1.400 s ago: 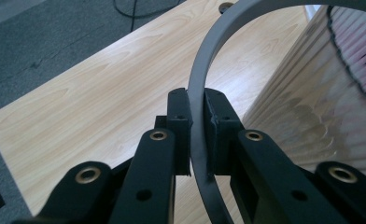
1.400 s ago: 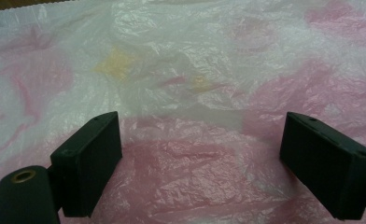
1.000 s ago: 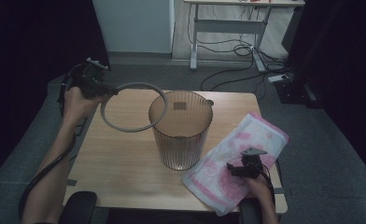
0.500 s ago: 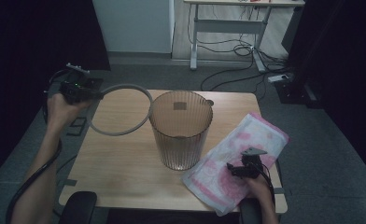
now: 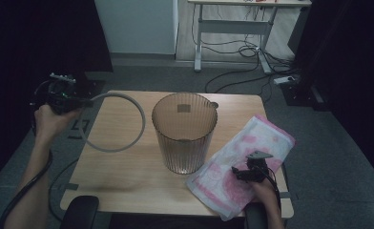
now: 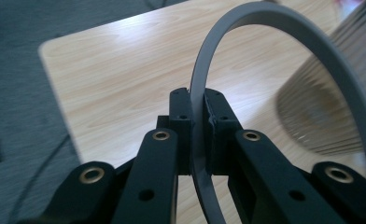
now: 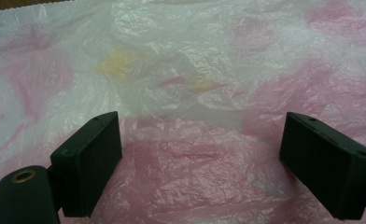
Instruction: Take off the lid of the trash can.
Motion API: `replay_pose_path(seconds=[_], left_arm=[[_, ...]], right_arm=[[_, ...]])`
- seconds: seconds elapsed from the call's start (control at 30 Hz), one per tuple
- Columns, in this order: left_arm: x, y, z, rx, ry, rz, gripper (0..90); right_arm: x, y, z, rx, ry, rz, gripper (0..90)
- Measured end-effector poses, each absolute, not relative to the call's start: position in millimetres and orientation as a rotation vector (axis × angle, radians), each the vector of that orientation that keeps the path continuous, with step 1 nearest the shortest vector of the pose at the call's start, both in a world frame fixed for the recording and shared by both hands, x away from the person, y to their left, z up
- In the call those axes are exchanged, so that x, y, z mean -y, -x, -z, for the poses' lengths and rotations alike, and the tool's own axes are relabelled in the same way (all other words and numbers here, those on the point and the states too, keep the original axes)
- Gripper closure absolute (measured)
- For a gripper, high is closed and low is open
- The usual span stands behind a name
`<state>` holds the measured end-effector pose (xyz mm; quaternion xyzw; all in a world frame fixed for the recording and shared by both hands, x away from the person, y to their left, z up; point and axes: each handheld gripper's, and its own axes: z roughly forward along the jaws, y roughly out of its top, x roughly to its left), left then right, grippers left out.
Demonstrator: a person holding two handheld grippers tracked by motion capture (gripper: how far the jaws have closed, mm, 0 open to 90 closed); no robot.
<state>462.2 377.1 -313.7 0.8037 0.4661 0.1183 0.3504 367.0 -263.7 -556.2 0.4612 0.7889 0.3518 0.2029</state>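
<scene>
A ribbed, translucent brown bin (image 5: 184, 131) stands upright in the middle of the wooden table (image 5: 128, 176). My left gripper (image 5: 82, 101) is at the table's left edge, shut on a grey ring (image 5: 136, 114) that hangs over the table's left half. In the left gripper view the ring (image 6: 265, 28) is pinched between the jaws of my left gripper (image 6: 198, 126), with the bin (image 6: 330, 102) to its right. A pink and white plastic bag (image 5: 252, 143) lies flat at the right. My right gripper (image 5: 240, 172) hovers open just over the bag (image 7: 190, 84), its jaws wide apart around my right gripper's gap (image 7: 197, 163).
A dark seat back (image 5: 79, 212) sits at the table's near left edge. Behind the table stand a white desk frame (image 5: 233, 28), floor cables (image 5: 233, 71) and a power strip (image 5: 286, 79). Dark curtains flank both sides.
My left gripper has carried the grey ring leftward and away from the bin's rim. The right gripper has stayed still over the bag.
</scene>
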Motion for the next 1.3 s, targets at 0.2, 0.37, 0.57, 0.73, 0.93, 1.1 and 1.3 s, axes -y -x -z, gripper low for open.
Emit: replay_pose_path(seconds=[0.2, 0.37, 0.57, 0.73, 0.93, 1.1, 1.3], left_arm=[[-377, -465, 329, -1.228, -2.089, -0.286, 82.7], [-372, -468, 344, -1.229, -2.097, -0.259, 82.6], [-364, -472, 365, -1.233, -2.112, -0.233, 82.7], [-358, -474, 383, -1.234, -2.125, -0.22, 82.6], [-353, -476, 408, -1.235, -2.115, -0.204, 82.6], [-348, -477, 429, -1.253, -2.096, -0.195, 82.6], [-345, -478, 456, -1.282, -2.066, -0.185, 82.6]], right_arm=[[264, -367, 556, -2.202, -1.287, -0.982, 12.1], [264, -367, 556, -2.202, -1.287, -0.982, 12.1], [264, -367, 556, -2.202, -1.287, -0.982, 12.1], [264, -367, 556, -2.202, -1.287, -0.982, 12.0], [264, -367, 556, -2.202, -1.287, -0.982, 12.1], [264, -367, 556, -2.202, -1.287, -0.982, 12.0], [264, -367, 556, -2.202, -1.287, -0.982, 12.0]])
